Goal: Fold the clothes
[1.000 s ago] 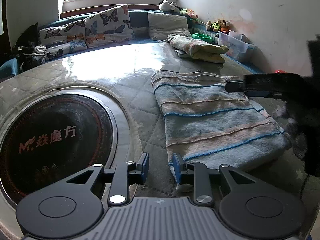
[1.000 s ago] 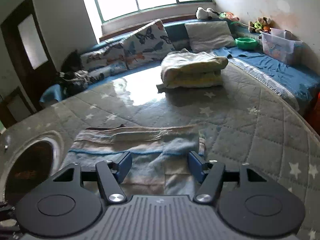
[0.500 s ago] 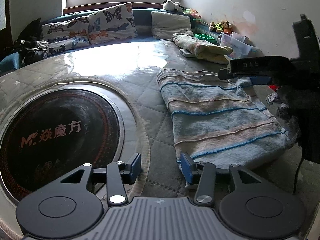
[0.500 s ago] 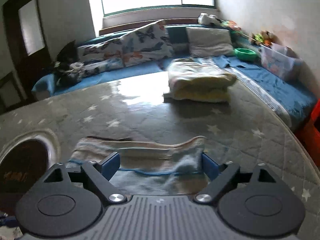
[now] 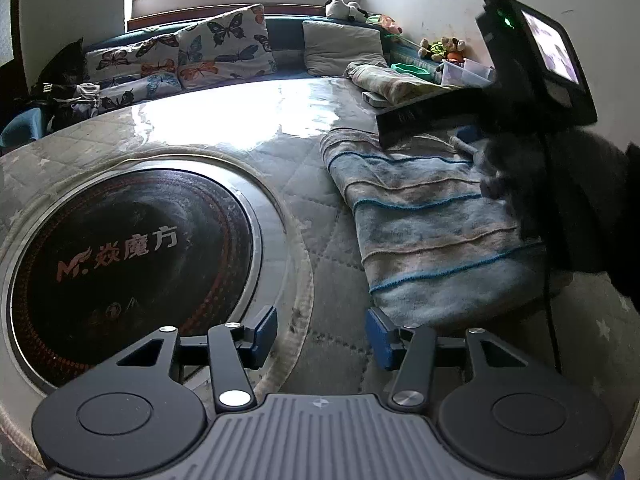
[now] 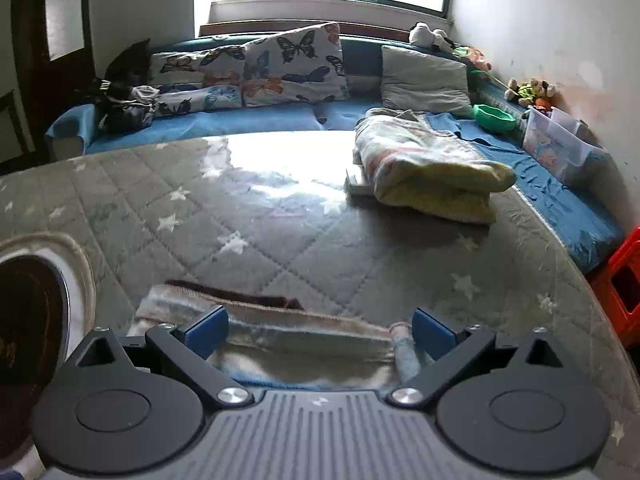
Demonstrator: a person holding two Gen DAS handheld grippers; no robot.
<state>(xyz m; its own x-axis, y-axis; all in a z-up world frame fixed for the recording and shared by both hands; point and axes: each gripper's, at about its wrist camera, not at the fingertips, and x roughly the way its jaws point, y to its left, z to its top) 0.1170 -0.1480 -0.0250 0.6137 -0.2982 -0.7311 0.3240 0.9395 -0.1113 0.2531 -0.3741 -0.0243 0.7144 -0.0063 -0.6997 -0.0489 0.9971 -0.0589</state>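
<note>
A folded striped blue and beige cloth lies flat on the quilted star-print table cover. My left gripper hovers just off its near left corner, jaws opening, nothing between the blue pads. In the left wrist view my right gripper reaches over the cloth's far end, held by a gloved hand. In the right wrist view my right gripper is opening wide above the cloth's far edge, which lies below the gap untouched by the pads. A second folded garment, cream and yellow, rests further back.
A round black hotplate with a metal rim is set into the table at left. Behind the table runs a blue bench with butterfly cushions, a grey pillow, a green bowl and a clear bin. A red crate stands right.
Both grippers have opened and let go of the cloth, which now lies flat. The right gripper has drawn back toward the cloth's far edge; the left has shifted slightly left of the corner.
</note>
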